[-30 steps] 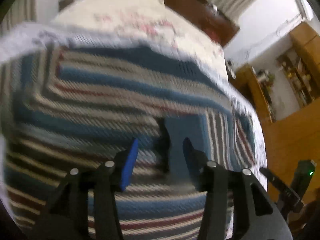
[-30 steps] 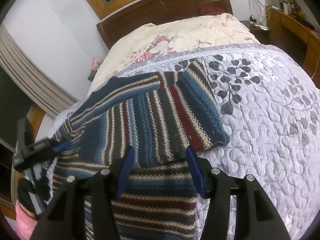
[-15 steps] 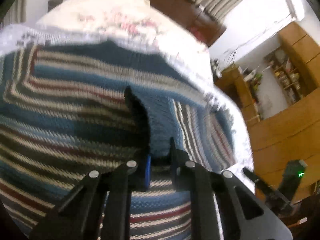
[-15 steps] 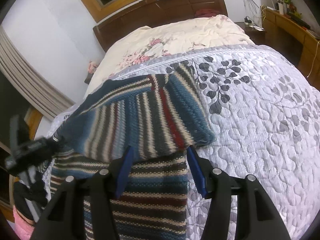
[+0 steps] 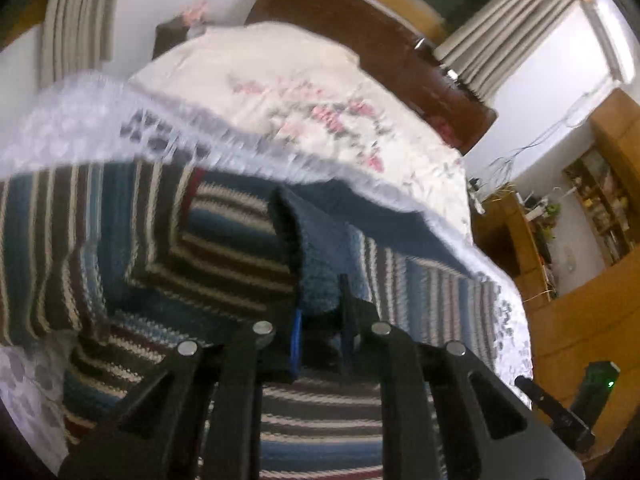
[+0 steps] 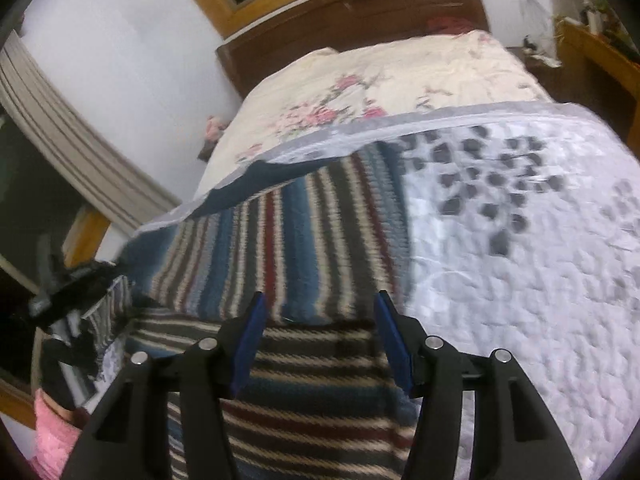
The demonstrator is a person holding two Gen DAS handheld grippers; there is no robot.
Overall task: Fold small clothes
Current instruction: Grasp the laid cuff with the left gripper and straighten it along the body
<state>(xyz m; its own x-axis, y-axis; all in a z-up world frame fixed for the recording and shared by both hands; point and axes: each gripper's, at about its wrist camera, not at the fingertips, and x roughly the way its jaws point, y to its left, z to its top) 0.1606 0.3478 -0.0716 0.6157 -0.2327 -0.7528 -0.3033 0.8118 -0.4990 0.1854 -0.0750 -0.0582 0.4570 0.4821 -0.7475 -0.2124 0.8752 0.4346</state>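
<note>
Left wrist view: left gripper (image 5: 320, 328) with jaws pinching a blue cuff of the striped knit sweater (image 5: 224, 248), lifted over the rest of the garment spread on the grey leaf-print bedspread (image 5: 80, 120), floral quilt (image 5: 304, 92) and dark wooden headboard (image 5: 360, 28) beyond. Right wrist view: right gripper (image 6: 322, 332) with jaws spread wide and holding nothing, hovering over the sweater (image 6: 296, 240), its upper part folded over the lower; bedspread (image 6: 520, 260) bare to the right, left gripper (image 6: 76, 284) blurred at the sweater's left edge.
</note>
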